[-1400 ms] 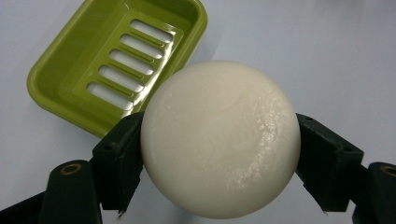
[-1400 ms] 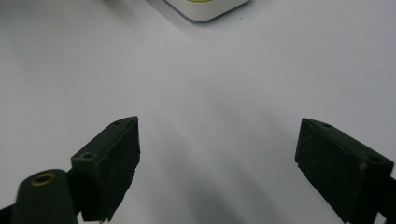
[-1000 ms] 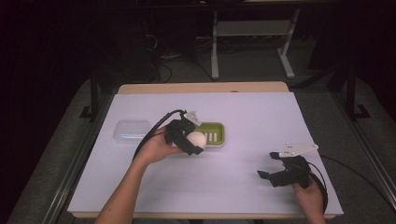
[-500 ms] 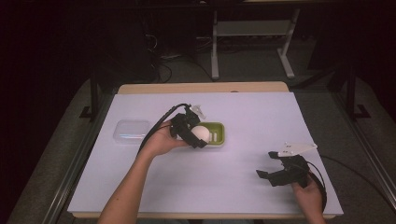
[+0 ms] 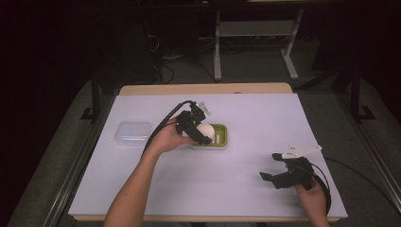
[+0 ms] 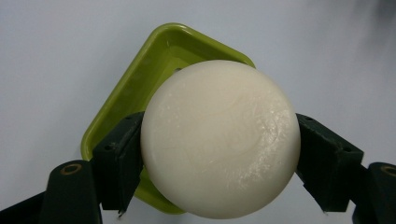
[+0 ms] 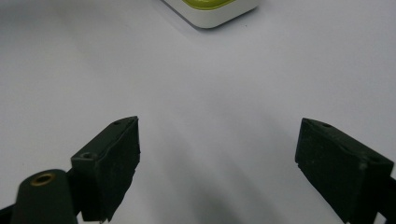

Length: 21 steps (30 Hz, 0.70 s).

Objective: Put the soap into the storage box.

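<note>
A round white soap bar (image 6: pixel 219 137) is clamped between the two black jaws of my left gripper (image 5: pixel 202 134), which is shut on it. The bar (image 5: pixel 204 129) hangs just above the left end of a green soap dish (image 5: pixel 218 136) in the middle of the table; in the left gripper view the dish (image 6: pixel 140 88) lies right under it. My right gripper (image 5: pixel 274 175) rests near the table's front right, open, with nothing between its fingers (image 7: pixel 109 163). A corner of the dish (image 7: pixel 212 11) shows far ahead of it.
A clear plastic lid or box (image 5: pixel 133 133) lies to the left of the dish. The white table cover (image 5: pixel 246 113) spreads around both hands. A cable (image 5: pixel 163 124) trails from the left gripper. Dark floor and a metal stand (image 5: pixel 255 33) lie beyond the far edge.
My left gripper has carried the soap bar to the right and farther back, over the green dish. The right gripper has stayed where it was, open.
</note>
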### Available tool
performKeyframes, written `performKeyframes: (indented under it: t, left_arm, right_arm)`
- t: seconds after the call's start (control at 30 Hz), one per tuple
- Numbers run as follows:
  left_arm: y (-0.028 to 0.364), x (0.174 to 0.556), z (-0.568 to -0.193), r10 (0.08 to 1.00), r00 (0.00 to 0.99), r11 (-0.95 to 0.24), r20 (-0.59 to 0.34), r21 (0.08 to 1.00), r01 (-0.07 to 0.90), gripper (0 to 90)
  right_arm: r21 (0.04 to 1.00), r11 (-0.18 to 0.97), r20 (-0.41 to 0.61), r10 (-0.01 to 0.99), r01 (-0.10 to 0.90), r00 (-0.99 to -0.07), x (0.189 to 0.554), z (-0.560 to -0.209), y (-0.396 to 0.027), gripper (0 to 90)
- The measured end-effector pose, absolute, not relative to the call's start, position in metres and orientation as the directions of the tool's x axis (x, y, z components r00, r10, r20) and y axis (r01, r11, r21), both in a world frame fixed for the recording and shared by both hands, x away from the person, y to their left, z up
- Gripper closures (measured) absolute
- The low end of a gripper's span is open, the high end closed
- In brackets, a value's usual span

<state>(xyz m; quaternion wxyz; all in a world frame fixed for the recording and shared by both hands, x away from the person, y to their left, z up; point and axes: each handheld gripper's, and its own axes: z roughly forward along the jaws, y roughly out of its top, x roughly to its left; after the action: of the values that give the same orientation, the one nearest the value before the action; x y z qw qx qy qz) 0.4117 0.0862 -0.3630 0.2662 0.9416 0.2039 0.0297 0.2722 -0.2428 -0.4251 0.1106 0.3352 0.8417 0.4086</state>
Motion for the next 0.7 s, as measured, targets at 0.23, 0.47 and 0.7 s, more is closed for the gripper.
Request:
performKeyframes:
  t: [0.23, 0.47, 0.7]
  left_arm:
    - [0.082, 0.416, -0.361, 0.405, 0.913, -0.771, -0.056, 0.515, 0.374, 23.9]
    - [0.078, 0.421, -0.363, 0.405, 0.912, -0.767, -0.065, 0.518, 0.378, 24.0]
    - [0.073, 0.425, -0.367, 0.413, 0.908, -0.768, -0.07, 0.51, 0.388, 23.9]
  right_arm:
    - [0.764, 0.438, 0.087, 0.656, 0.473, -0.749, 0.272, -0.425, -0.243, 13.2]
    - [0.764, 0.44, 0.086, 0.656, 0.473, -0.75, 0.272, -0.425, -0.243, 13.2]
    - [0.764, 0.442, 0.086, 0.652, 0.47, -0.753, 0.273, -0.425, -0.242, 13.2]
